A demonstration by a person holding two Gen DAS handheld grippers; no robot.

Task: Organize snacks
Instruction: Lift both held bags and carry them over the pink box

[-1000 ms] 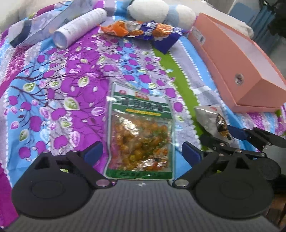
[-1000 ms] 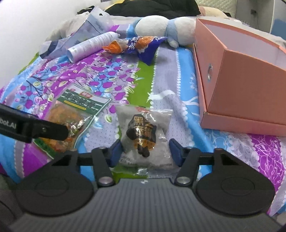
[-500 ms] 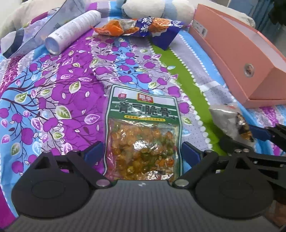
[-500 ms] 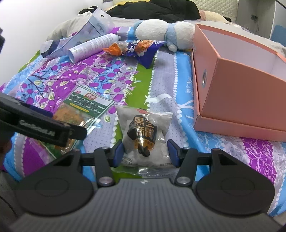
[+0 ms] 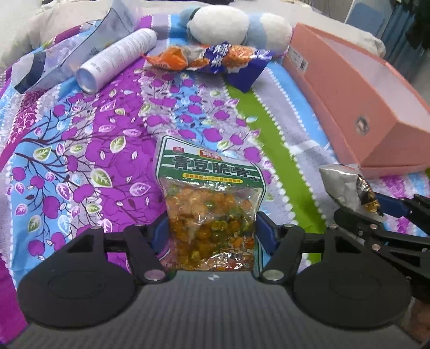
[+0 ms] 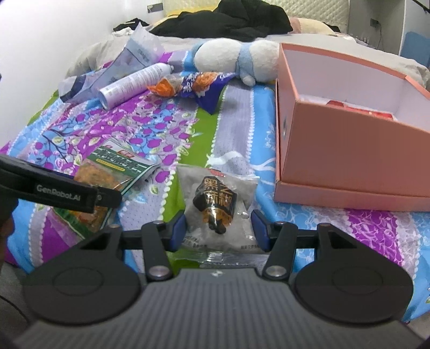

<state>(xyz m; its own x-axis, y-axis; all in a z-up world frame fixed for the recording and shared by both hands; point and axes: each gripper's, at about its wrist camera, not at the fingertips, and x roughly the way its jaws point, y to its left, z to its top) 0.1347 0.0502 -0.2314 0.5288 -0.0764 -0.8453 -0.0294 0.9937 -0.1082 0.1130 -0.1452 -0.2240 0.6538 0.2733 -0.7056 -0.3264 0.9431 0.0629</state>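
Snacks on patterned bedspread point(image 5: 113, 139), two of them in grippers. Green pea snack bag point(image 5: 212, 204) between pads of left gripper point(image 5: 212, 236), pads closed against both side edges of bag, bag pinched and bulging, upper part standing clear toward 12 o'clock. Grey black-label snack pack point(image 6: 217, 206) between pads of right gripper point(image 6: 219, 228), left pad touching pack edge, right pad just beside other edge; firm clamp not confirmable from right wrist view. Same pack and right gripper visible at 3 o'clock in left wrist view, pack raised off bedspread in the fingers. Pink box point(image 6: 346, 150) at 2 o'clock from right gripper, open-topped, red item point(image 6: 357, 108) inside near far wall. Orange and purple snack bag point(image 5: 212, 57) at 12 o'clock, lying flat, just beside plush toy point(image 5: 236, 24). White cylinder can point(image 5: 118, 60) on its side at 11 o'clock, touching clear plastic bag point(image 5: 64, 59). Black clothing point(image 6: 225, 20) at far end of bed, seen from right wrist view
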